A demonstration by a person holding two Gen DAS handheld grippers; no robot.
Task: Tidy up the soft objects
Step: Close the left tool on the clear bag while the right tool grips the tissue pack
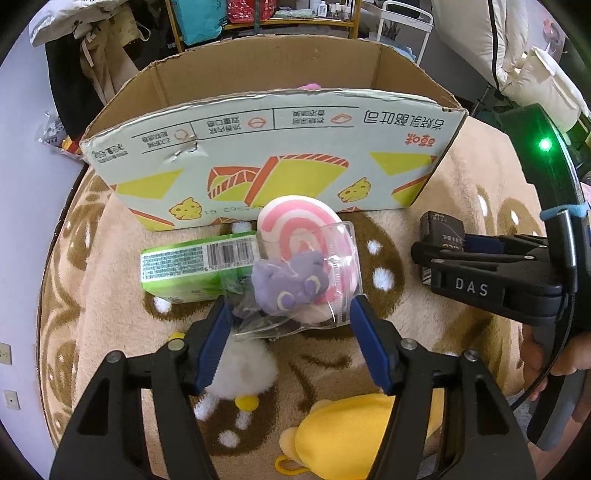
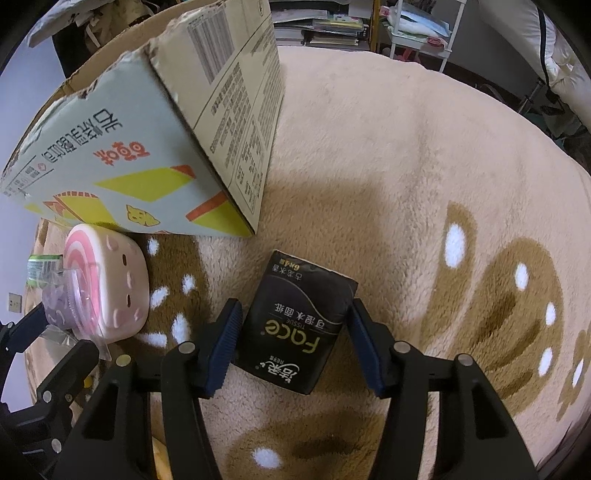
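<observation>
The left gripper [image 1: 290, 317] clamps the clear bag with the purple plush [image 1: 291, 286]; the right gripper [image 2: 291, 325] squeezes the black tissue pack [image 2: 295, 321] beside the cardboard box [image 1: 258, 155].

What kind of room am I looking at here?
Probably a lived-in bedroom or home storage room: a fluffy patterned blanket covers the work surface, shelves of household goods stand behind, and white bedding is piled at the right.

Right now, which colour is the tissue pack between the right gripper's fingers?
Black with pale lettering; the tissue pack shows best in the right wrist view.
</observation>
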